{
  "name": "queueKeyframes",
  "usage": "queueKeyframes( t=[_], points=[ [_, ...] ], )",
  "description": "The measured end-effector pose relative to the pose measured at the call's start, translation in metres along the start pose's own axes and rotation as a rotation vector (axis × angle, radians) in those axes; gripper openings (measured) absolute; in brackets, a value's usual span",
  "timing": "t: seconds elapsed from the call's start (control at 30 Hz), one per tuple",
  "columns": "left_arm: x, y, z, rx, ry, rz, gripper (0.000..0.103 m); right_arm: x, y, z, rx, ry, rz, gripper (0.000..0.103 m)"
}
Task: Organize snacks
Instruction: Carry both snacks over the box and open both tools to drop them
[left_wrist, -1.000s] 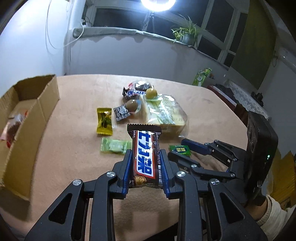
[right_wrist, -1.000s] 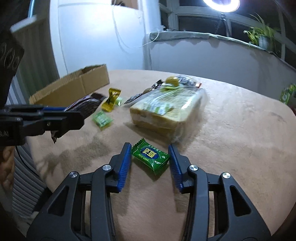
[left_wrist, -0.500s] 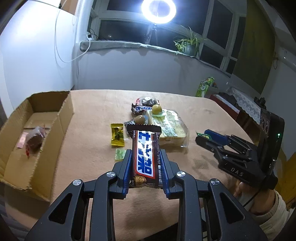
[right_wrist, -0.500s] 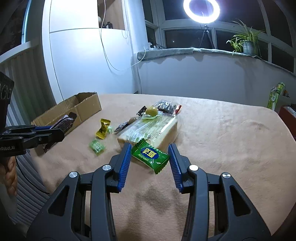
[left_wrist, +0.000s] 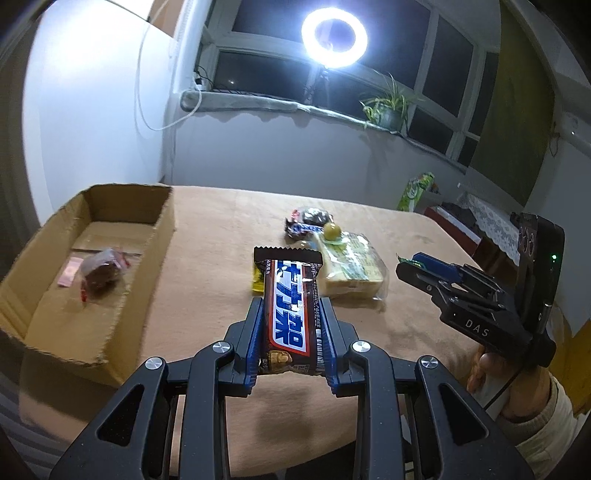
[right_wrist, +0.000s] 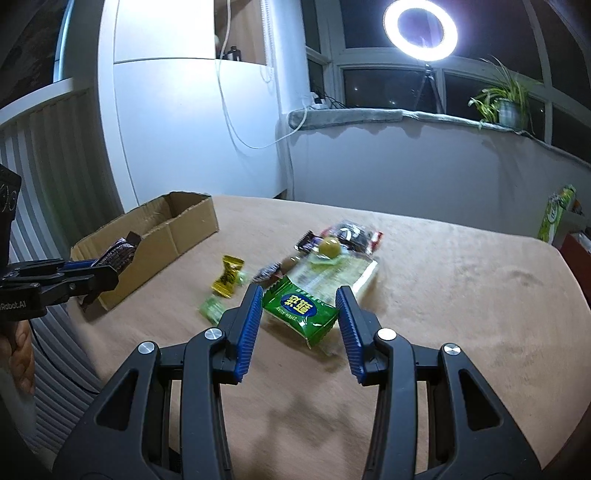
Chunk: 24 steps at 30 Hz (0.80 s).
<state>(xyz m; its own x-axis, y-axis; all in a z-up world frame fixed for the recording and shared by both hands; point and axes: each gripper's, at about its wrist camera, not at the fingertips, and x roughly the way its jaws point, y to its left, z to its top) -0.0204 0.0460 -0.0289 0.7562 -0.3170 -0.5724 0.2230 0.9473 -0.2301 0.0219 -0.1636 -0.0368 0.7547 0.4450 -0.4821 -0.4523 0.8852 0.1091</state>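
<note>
The left gripper (left_wrist: 291, 325) is clenched on a chocolate bar (left_wrist: 290, 314), held above the table (left_wrist: 214, 236). The right gripper (right_wrist: 300, 314) is clamped on a green candy packet (right_wrist: 301, 312), likewise clear of the table. The open cardboard box (left_wrist: 162, 221) lies at ten o'clock of the bar. Both snacks are best carried fully over the box rim and lowered inside before the fingers (left_wrist: 251, 332) are released, one gripper at a time.

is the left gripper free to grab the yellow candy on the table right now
Probably not. The left gripper has its jaws shut on the chocolate bar, so it would need to drop that first. The yellow candy itself lies uncovered on the table.
</note>
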Motion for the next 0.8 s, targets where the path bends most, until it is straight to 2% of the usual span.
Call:
queueKeyframes(
  t=[0.2, 0.53, 0.8],
  points=[
    [-0.019, 0.026, 0.002, -0.035, -0.047, 0.019, 0.026, 0.014, 0.033, 0.020, -0.053, -0.007, 0.030, 0.043],
    [-0.049, 0.090, 0.005, -0.122, -0.121, 0.099, 0.026, 0.046, 0.106, 0.054, -0.148, -0.029, 0.117, 0.043],
    [-0.056, 0.133, 0.004, -0.179, -0.140, 0.143, 0.026, 0.081, 0.165, 0.075, -0.225, -0.029, 0.194, 0.043]
  ],
)
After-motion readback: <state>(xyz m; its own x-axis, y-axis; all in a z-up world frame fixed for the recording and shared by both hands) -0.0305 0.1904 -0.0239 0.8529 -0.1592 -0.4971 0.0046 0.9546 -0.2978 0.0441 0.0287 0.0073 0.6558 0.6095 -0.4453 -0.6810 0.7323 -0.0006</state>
